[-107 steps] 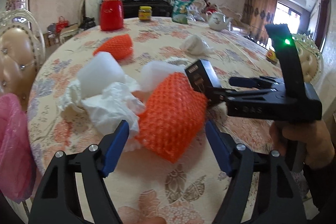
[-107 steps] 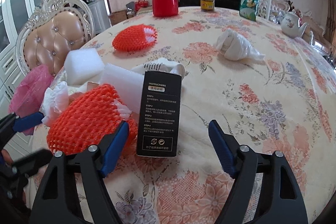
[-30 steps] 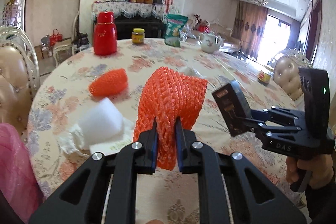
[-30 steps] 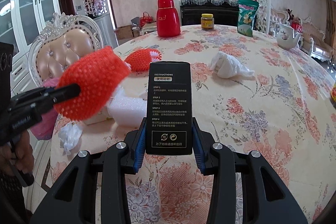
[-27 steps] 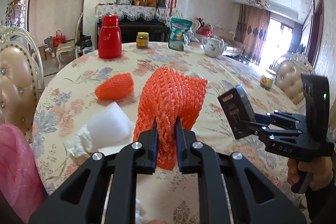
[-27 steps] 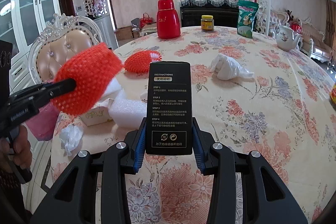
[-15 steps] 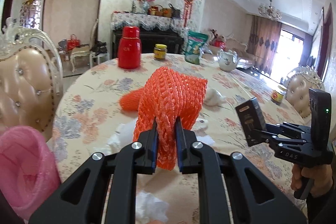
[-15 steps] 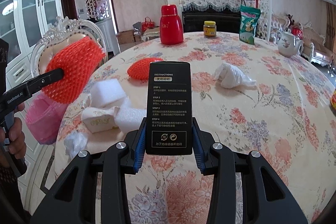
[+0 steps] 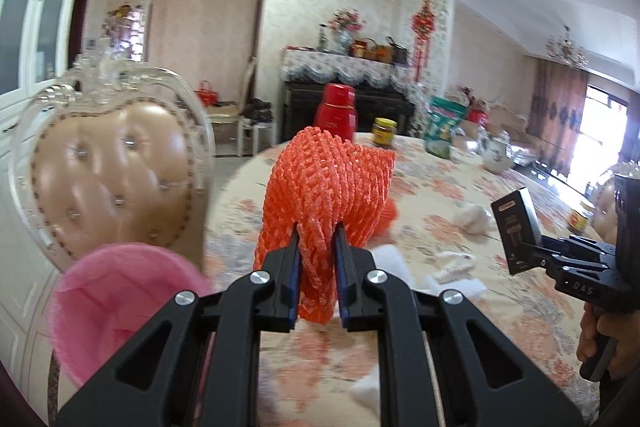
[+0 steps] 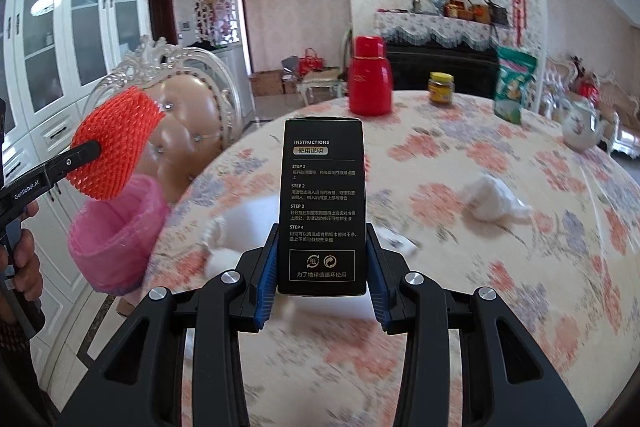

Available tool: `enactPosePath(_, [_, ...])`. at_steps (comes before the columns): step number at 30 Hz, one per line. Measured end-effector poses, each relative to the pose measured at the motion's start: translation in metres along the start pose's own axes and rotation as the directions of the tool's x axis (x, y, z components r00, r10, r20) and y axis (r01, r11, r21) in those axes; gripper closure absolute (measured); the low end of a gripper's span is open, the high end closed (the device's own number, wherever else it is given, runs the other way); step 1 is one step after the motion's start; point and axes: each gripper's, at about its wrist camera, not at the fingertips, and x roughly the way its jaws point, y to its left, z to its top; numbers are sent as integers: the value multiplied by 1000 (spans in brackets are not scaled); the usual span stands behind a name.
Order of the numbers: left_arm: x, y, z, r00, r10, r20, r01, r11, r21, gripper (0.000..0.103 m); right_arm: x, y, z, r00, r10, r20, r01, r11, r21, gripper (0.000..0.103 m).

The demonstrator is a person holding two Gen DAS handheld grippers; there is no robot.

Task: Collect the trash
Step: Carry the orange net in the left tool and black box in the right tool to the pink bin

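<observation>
My left gripper [image 9: 317, 269] is shut on an orange foam net [image 9: 326, 195] and holds it in the air just right of a pink-lined trash bin [image 9: 120, 301]. In the right wrist view the net [image 10: 114, 143] hangs right above the bin [image 10: 116, 233], beside the table's left edge. My right gripper [image 10: 320, 277] is shut on a black instruction box [image 10: 322, 203], held upright above the table; it also shows in the left wrist view [image 9: 518, 231]. White foam pieces [image 10: 248, 223] and a crumpled white tissue [image 10: 492, 203] lie on the floral tablecloth [image 10: 520, 267].
A tufted chair [image 10: 188, 123] stands behind the bin. At the table's far side stand a red thermos [image 10: 370, 77], a yellow jar [image 10: 441, 87], a green snack bag [image 10: 512, 83] and a white teapot [image 10: 580, 127]. Another orange net [image 9: 390, 215] lies on the table.
Both grippers closed on their items and lifted them. My left gripper has swung left with the orange net, off the table to over the pink bin. The right gripper has also turned left.
</observation>
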Motion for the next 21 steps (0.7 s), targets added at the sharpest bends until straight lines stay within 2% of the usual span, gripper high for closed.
enactPosePath(9, [-29,73,0,991,130,16,-129,990,-56,86,30,69,28,995,104,-8,-104,992,-70,65])
enactPosePath(21, [-57,147,-12,967,253,-15,-253,960,-124,86,74,181,55,961,270,-59,-276,950,-146,65])
